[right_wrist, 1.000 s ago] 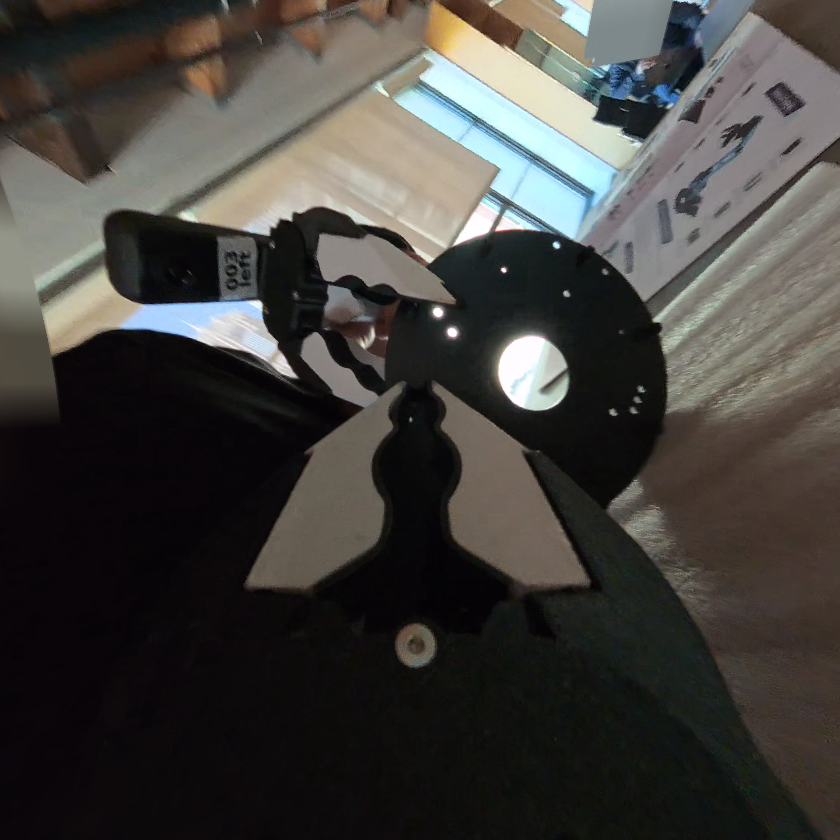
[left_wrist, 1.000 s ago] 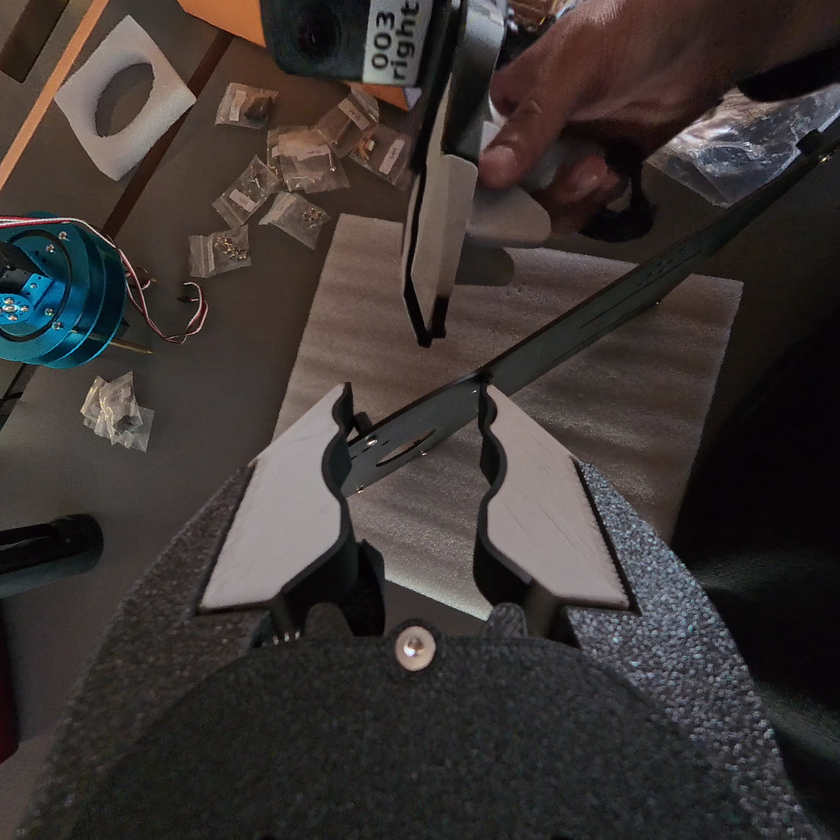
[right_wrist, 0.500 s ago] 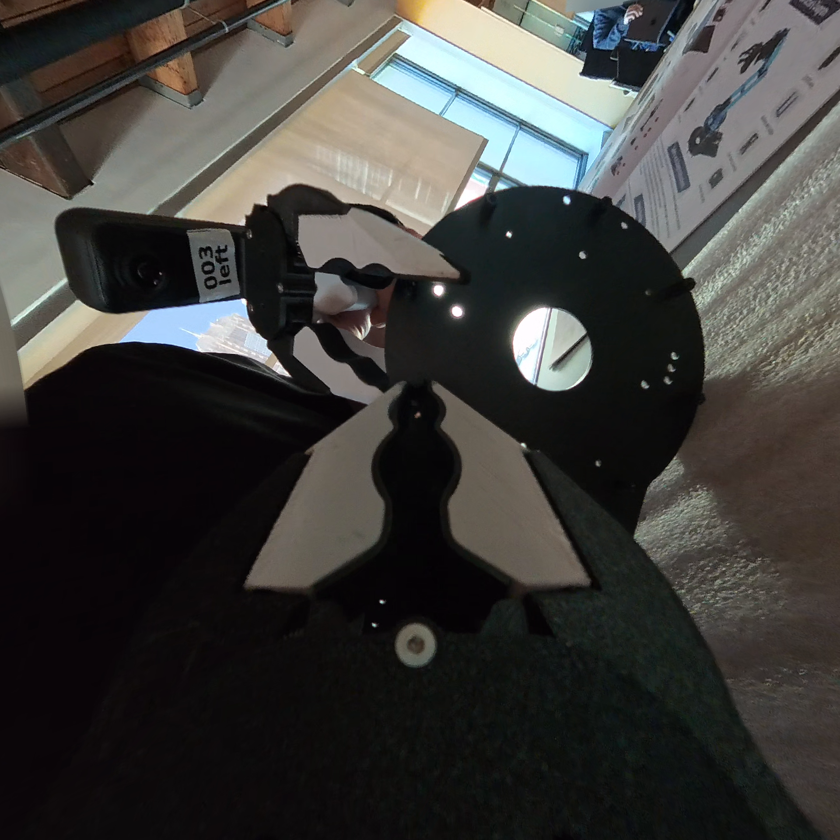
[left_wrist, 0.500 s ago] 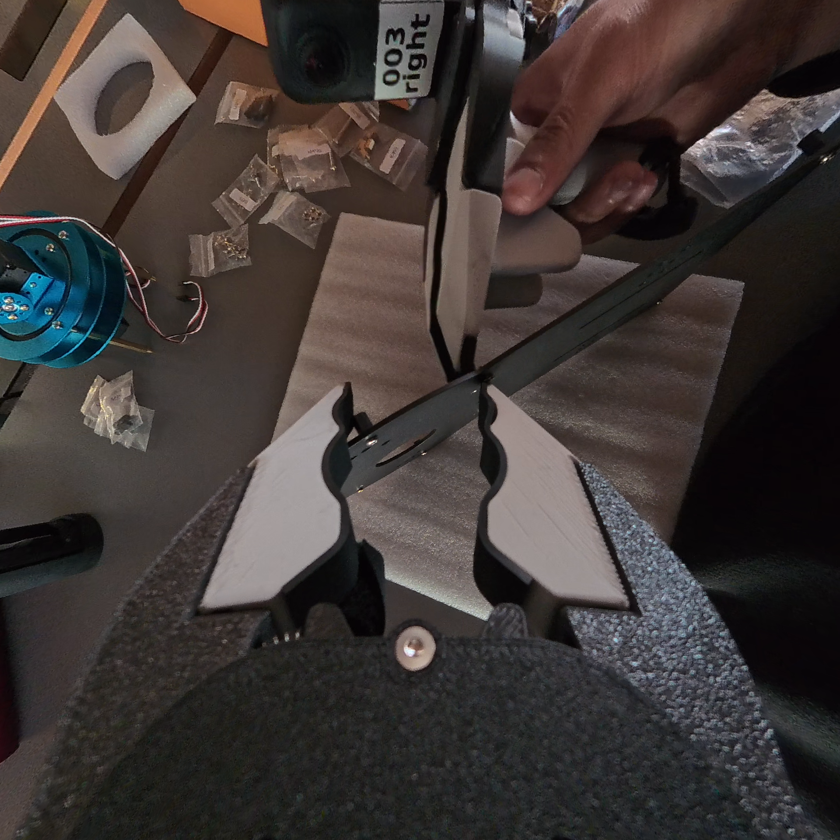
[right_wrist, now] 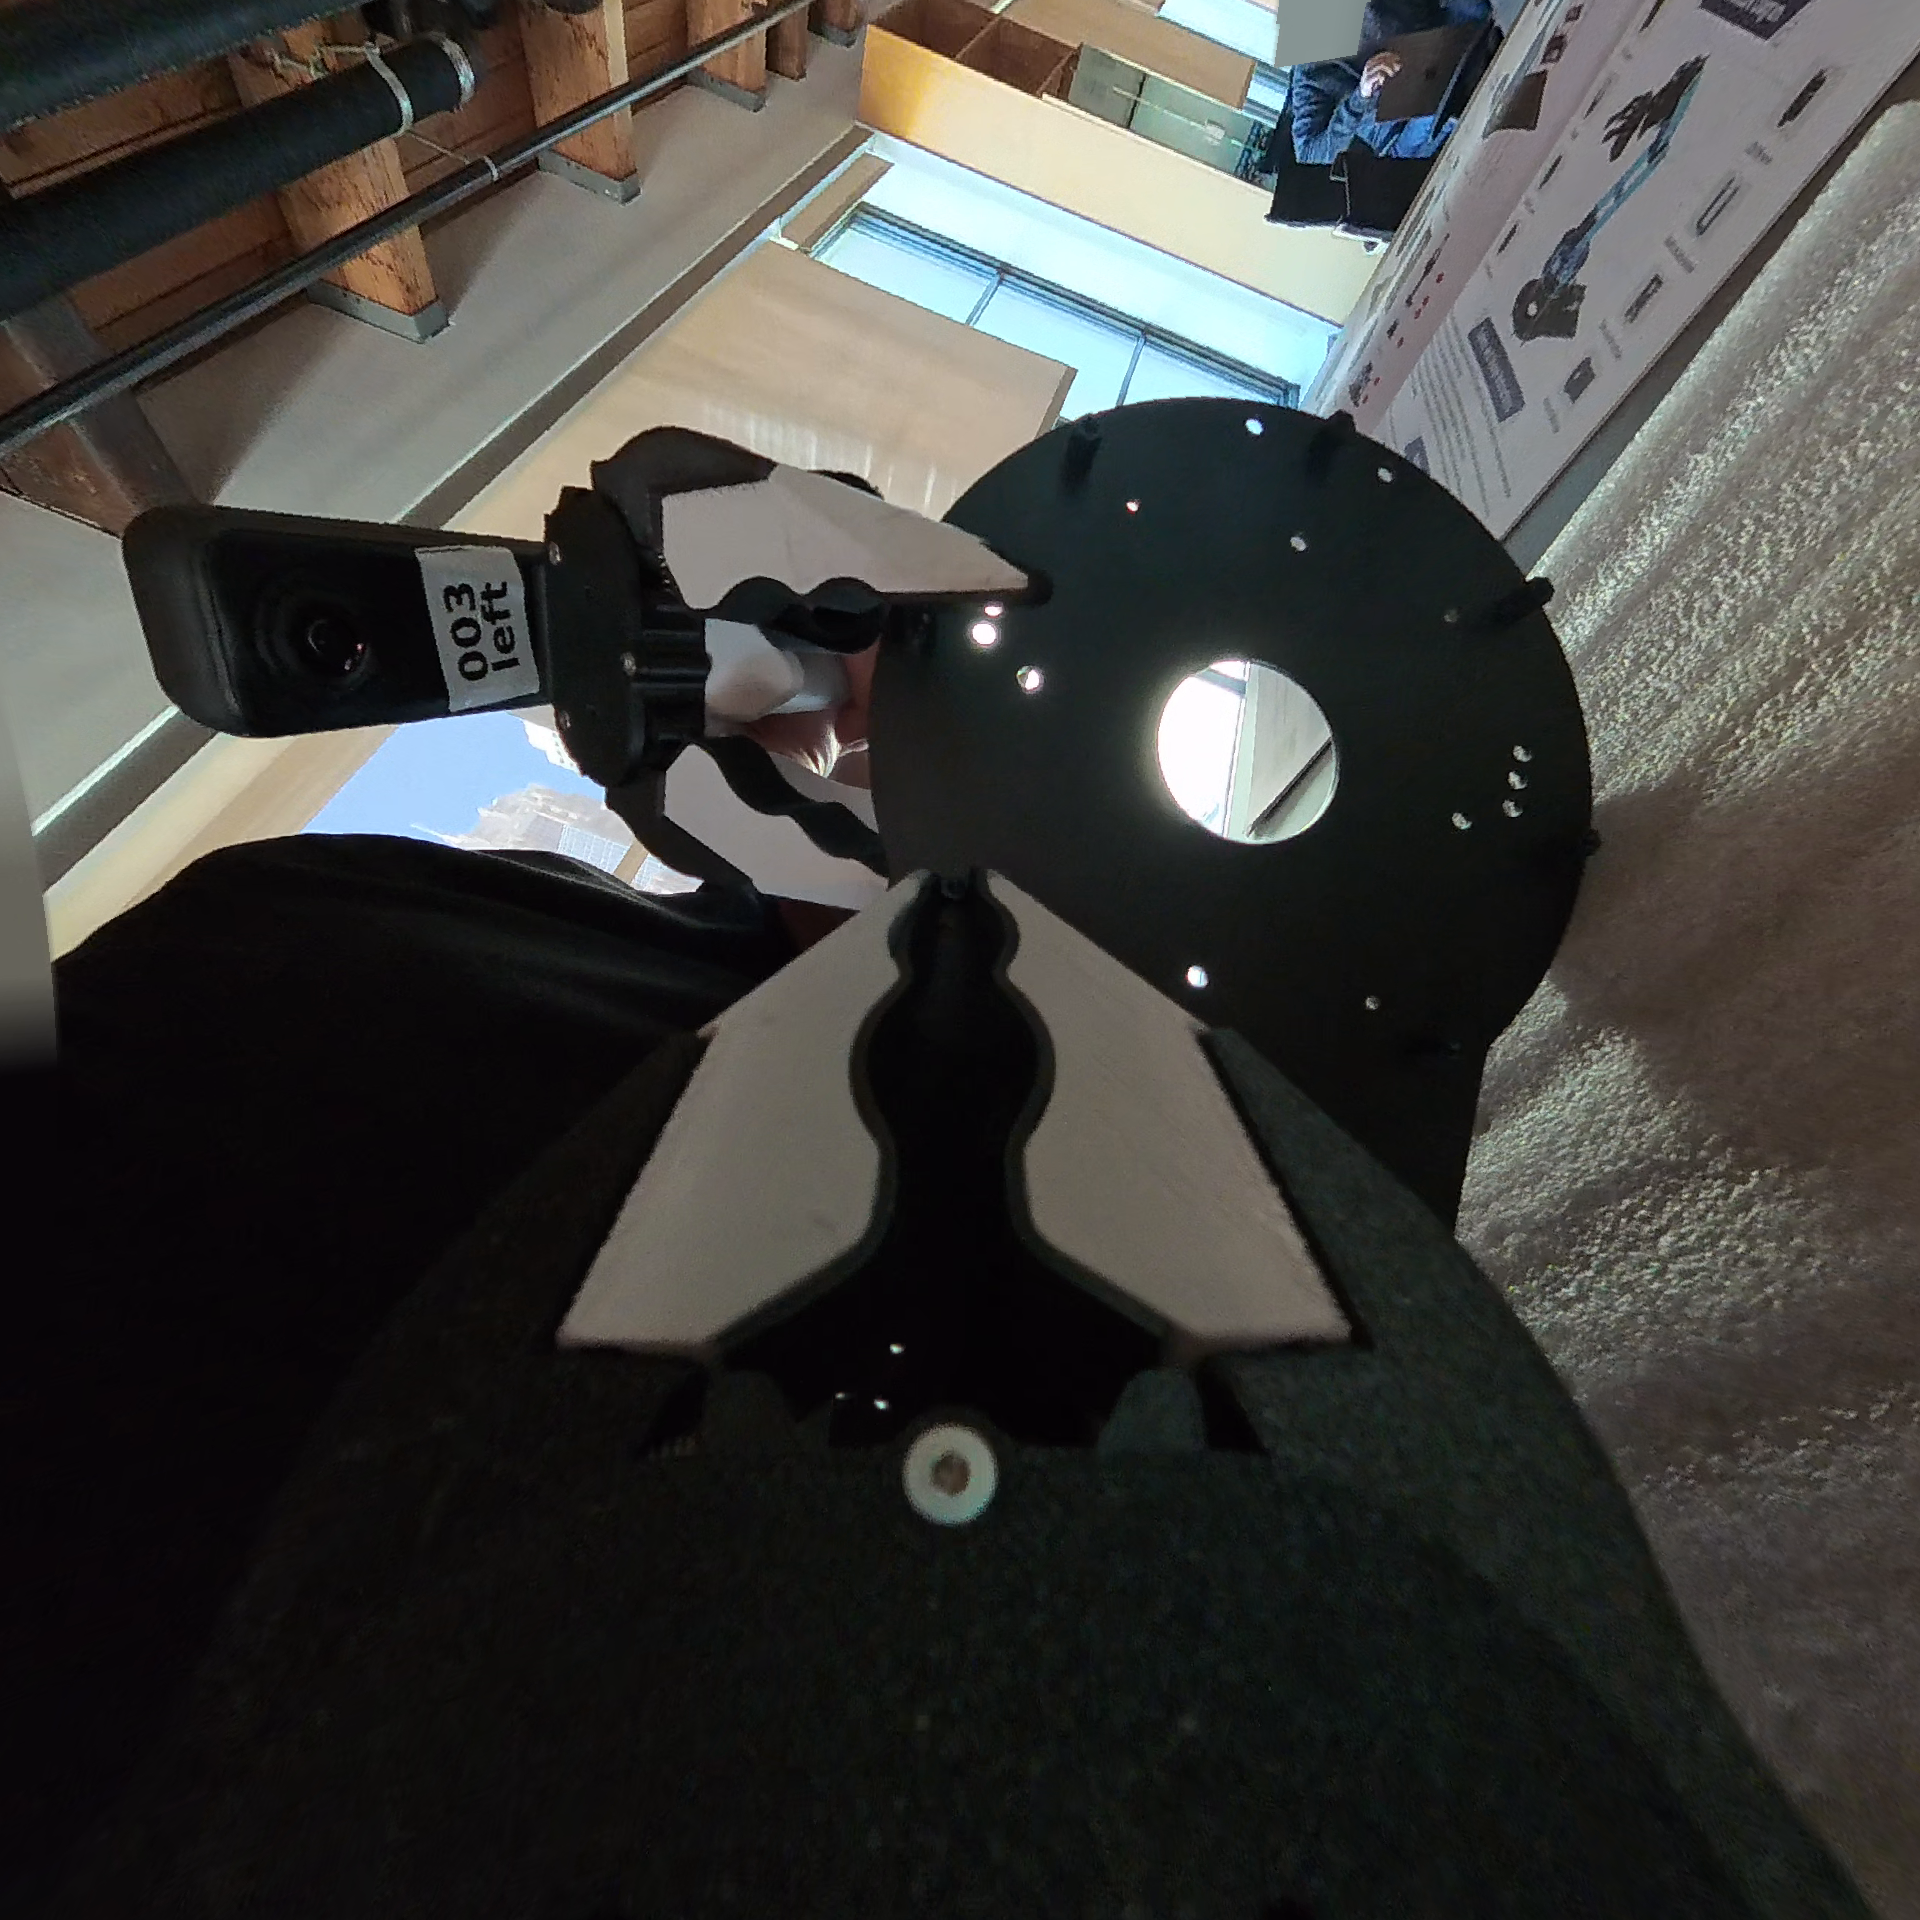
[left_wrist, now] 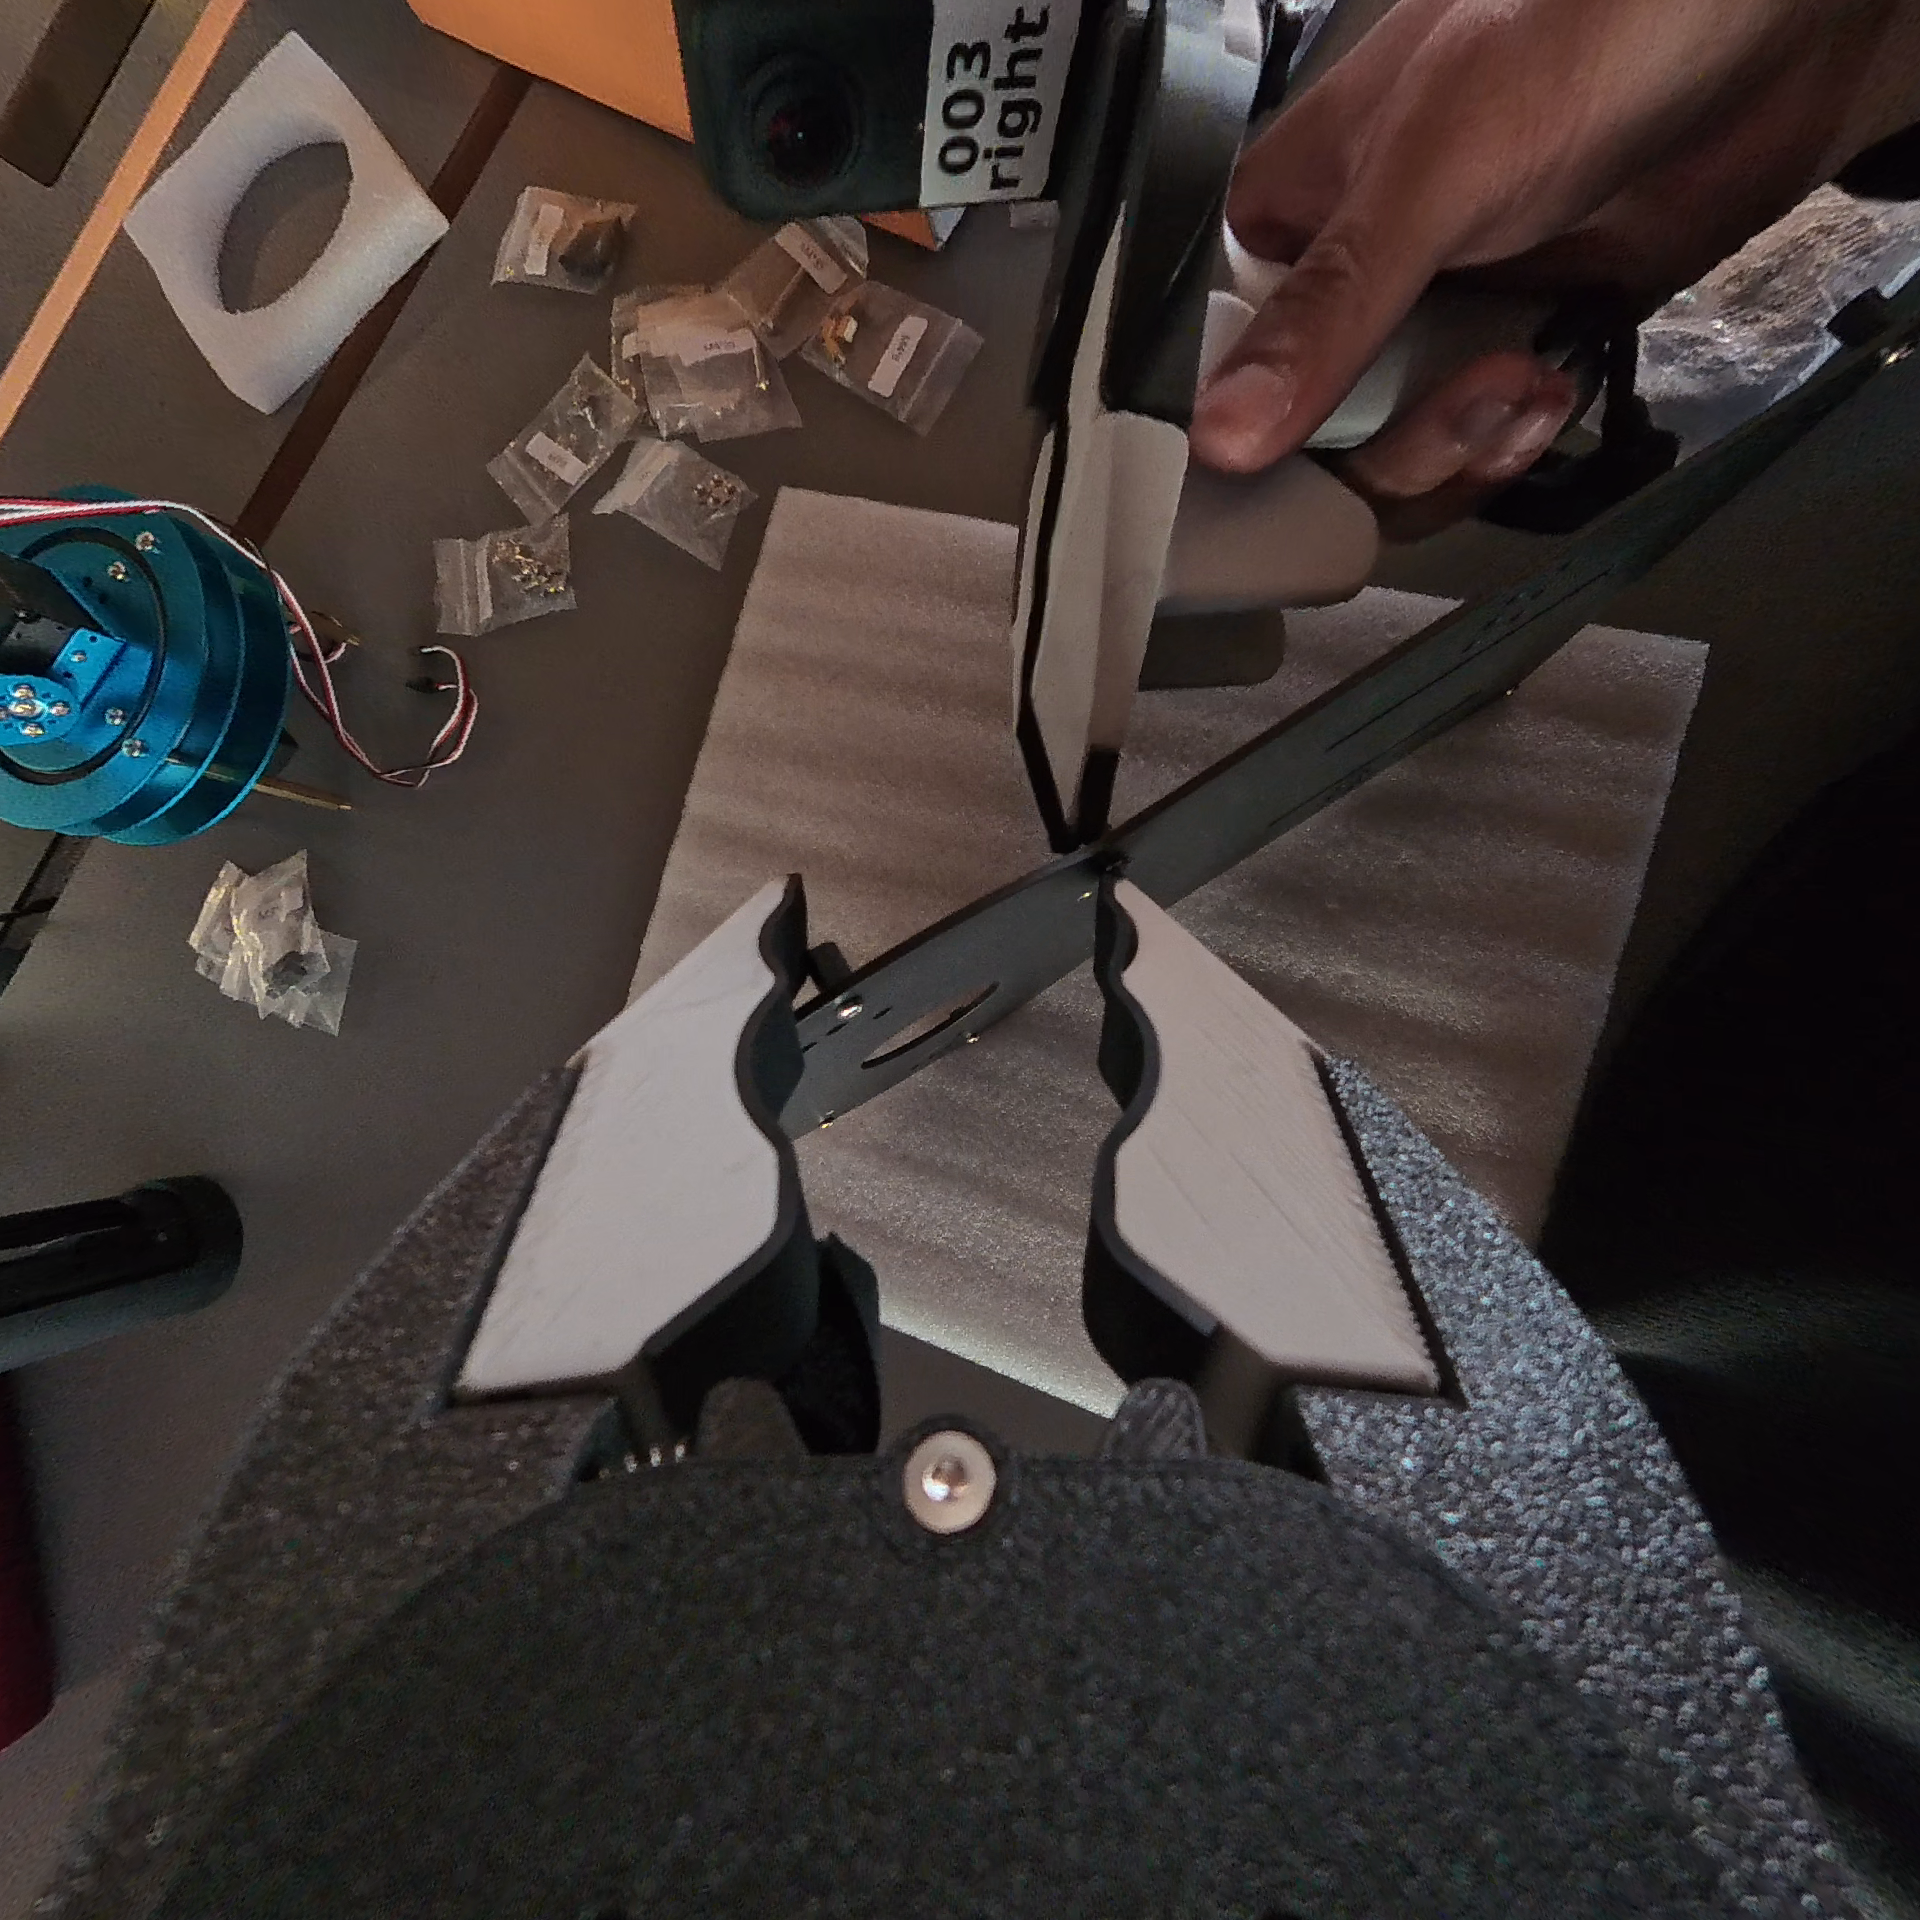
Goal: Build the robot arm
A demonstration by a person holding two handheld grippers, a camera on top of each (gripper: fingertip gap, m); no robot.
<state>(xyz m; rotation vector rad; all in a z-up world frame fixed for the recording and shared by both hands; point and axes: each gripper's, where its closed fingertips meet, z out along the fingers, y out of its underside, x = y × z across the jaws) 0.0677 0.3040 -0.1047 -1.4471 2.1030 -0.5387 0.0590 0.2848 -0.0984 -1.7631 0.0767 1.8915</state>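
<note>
The black disc (right_wrist: 1382, 540) stands on edge over the foam sheet (left_wrist: 883, 644). The left gripper (left_wrist: 951, 894) straddles its rim, fingers spread, one against each face. The right gripper (right_wrist: 948, 878) is pinched nearly together on the rim. Bagged screws (left_wrist: 675, 488) lie well apart.

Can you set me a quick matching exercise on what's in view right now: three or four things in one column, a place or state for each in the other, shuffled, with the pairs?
Things:
1. black round plate
2. blue round servo base
3. white foam sheet
4. right gripper

Places or states:
A. lies flat under the plate
B. stands at the table's left edge, red and white wires trailing
C. held on edge between both grippers
D. fingertips pinched together at the plate's rim

Pairs: 1-C, 2-B, 3-A, 4-D
</note>
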